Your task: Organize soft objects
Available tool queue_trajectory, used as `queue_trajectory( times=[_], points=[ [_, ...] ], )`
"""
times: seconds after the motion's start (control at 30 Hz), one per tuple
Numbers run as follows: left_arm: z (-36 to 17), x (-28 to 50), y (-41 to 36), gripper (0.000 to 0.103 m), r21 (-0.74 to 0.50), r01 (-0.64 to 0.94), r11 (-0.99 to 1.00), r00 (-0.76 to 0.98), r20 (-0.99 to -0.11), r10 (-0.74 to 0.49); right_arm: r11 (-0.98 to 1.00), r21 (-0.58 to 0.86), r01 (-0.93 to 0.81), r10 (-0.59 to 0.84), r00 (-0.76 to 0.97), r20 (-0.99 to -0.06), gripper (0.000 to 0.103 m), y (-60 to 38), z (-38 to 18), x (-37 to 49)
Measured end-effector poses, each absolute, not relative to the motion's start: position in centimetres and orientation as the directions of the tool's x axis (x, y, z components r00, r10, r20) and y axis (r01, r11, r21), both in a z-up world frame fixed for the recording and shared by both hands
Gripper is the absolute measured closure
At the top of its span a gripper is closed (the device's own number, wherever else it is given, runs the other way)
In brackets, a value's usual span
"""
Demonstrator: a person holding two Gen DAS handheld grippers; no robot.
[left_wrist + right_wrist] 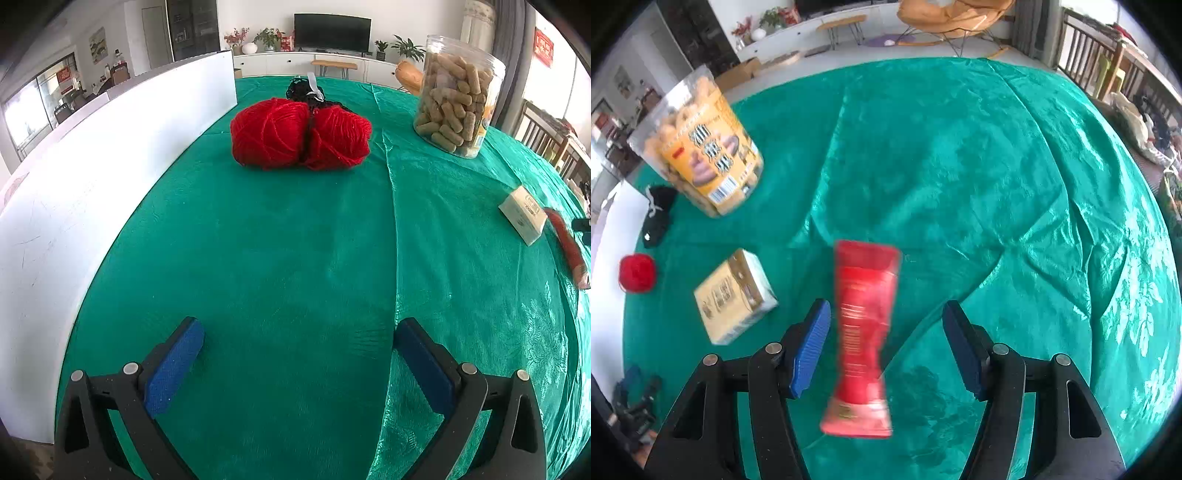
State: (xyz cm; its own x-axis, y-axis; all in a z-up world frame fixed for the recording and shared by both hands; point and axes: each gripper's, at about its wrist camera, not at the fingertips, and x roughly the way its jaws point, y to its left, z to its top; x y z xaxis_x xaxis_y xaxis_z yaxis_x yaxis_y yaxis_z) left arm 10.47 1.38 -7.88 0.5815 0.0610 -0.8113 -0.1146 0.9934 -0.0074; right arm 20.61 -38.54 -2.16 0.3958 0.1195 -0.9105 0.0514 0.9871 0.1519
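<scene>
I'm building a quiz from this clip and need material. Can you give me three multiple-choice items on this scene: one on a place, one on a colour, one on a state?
1. In the left wrist view, where does the clear snack jar stand relative to the yarn?
A. to its right
B. to its left
C. on top of it

2. What colour is the yarn?
A. blue
B. red
C. yellow

3. How are the jaws of the right gripper?
A. clamped on the small box
B. shut on nothing
C. open, with the red packet between them

Key: 1 A, the jar sits right of the yarn on the green cloth. 2 B, both balls are red. 3 C, gaps show on both sides of the blurred packet.
</scene>
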Motion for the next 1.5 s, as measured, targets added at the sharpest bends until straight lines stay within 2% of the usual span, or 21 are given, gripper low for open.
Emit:
queue_trajectory(
  times=[0.23,0.37,0.5,0.6,0.63,0.77,0.93,1.0,1.23,1.4,1.47,1.5],
  points=[
    [-7.9,10.5,1.4,0.000,-0.008,-0.114,0.993,0.582,-0.811,0.060,0.985,0.004,-0.171,0.082,0.454,-0.887,0.037,-33.8,-2.3,17.7],
    [-7.9,10.5,1.4,0.000,-0.008,-0.114,0.993,0.582,-0.811,0.060,0.990,-0.014,-0.143,0.051,0.439,-0.897,0.037,-33.8,-4.5,18.2],
    [-7.9,10.5,1.4,0.000,-0.009,-0.111,0.994,0.581,-0.812,0.058,0.992,0.021,-0.123,0.084,0.532,-0.843,0.036,-34.7,-5.3,16.7],
    [-7.9,10.3,1.4,0.000,-0.013,-0.109,0.994,0.577,-0.815,0.053,0.991,0.001,-0.136,0.082,0.597,-0.798,0.029,-34.4,-5.5,15.3],
    [-7.8,10.4,1.5,0.000,-0.020,-0.104,0.994,0.570,-0.821,0.043,0.992,0.000,-0.127,0.079,0.614,-0.785,0.028,-34.1,-5.9,15.6],
    [-5.8,11.6,3.2,0.000,-0.196,-0.035,0.980,0.561,-0.815,-0.143,0.993,0.019,-0.116,0.087,0.613,-0.785,0.024,-34.6,-6.3,16.5],
    [0.6,18.3,5.5,0.000,-0.181,0.001,0.984,0.607,-0.781,-0.144,0.993,0.013,-0.116,0.082,0.614,-0.785,0.024,-34.4,-6.5,17.0],
    [1.9,22.6,6.1,0.000,-0.172,0.011,0.985,0.580,-0.801,-0.146,0.993,0.014,-0.116,0.082,0.614,-0.785,0.024,-34.4,-6.5,17.1],
    [-0.1,35.0,5.9,0.003,-0.050,-0.010,0.999,0.472,-0.881,-0.040,0.993,0.014,-0.117,0.084,0.614,-0.785,0.024,-34.4,-6.5,17.1],
    [-3.3,40.3,4.6,0.003,-0.030,-0.035,0.999,0.387,-0.922,-0.014,0.993,0.014,-0.117,0.083,0.614,-0.785,0.024,-34.4,-6.5,17.1],
    [-4.6,41.2,4.1,0.009,-0.004,-0.040,0.999,0.362,-0.932,0.010,0.993,0.014,-0.117,0.083,0.614,-0.785,0.024,-34.4,-6.5,17.1],
    [-5.1,41.4,3.8,0.030,0.008,-0.033,0.999,0.356,-0.934,0.019,0.993,0.014,-0.116,0.083,0.615,-0.785,0.024,-34.4,-6.5,17.1]
  ],
)
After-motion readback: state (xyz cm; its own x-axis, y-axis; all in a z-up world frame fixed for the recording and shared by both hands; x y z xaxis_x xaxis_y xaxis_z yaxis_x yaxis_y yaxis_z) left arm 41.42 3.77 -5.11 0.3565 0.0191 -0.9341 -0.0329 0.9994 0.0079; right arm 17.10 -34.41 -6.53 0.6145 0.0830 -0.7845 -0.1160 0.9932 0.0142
